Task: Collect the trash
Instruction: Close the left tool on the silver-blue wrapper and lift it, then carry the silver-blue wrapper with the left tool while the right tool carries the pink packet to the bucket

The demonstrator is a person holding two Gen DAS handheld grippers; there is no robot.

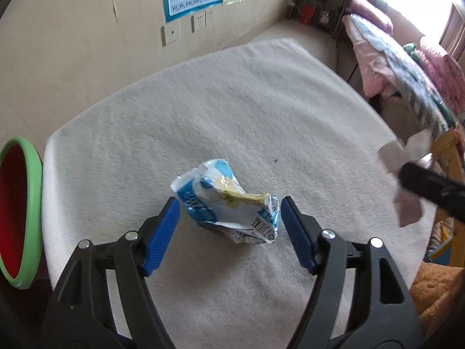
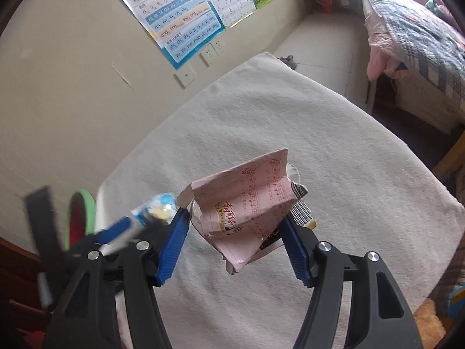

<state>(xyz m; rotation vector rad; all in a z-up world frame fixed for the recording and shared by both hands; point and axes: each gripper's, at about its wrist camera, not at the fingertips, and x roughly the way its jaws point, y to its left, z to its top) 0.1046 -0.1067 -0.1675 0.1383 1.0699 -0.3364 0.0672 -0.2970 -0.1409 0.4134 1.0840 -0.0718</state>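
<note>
A crumpled blue-and-white snack wrapper lies on the white cloth-covered table. My left gripper is open and straddles it, one blue pad close to each side, and the wrapper rests on the cloth. My right gripper is shut on a pink wrapper printed with music notes and holds it above the table. In the left wrist view, the right gripper shows at the right edge with the pink wrapper blurred. A red bin with a green rim stands off the table's left edge.
A beige wall with posters and sockets runs behind the table. A bed with a checked quilt lies to the right, a yellow wooden frame and an orange plush cushion near the table's right side. A dark shelf stands in the far corner.
</note>
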